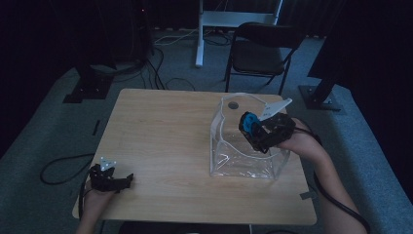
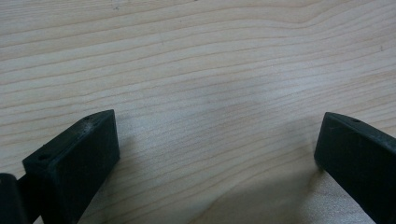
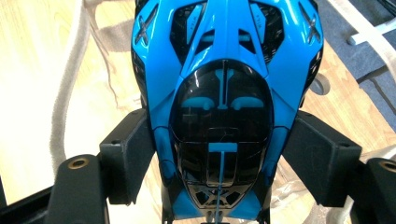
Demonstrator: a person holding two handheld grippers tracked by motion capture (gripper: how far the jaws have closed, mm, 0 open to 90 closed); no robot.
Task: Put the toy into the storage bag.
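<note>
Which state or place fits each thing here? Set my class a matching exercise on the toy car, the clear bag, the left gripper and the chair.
Things:
1. toy car
2. clear bag
3. left gripper
4. chair

States or places:
A. open, nothing between its jaws
B. on the floor beyond the table
C. clamped in the right gripper
D. standing on the table's right half

Pairs: 1-C, 2-D, 3-A, 4-B

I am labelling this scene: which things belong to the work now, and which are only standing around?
Part of the work:
- blue toy car, held in the right tool
- clear plastic bag

Standing around:
- left tool, open, on the table
- chair
- floor cables
</note>
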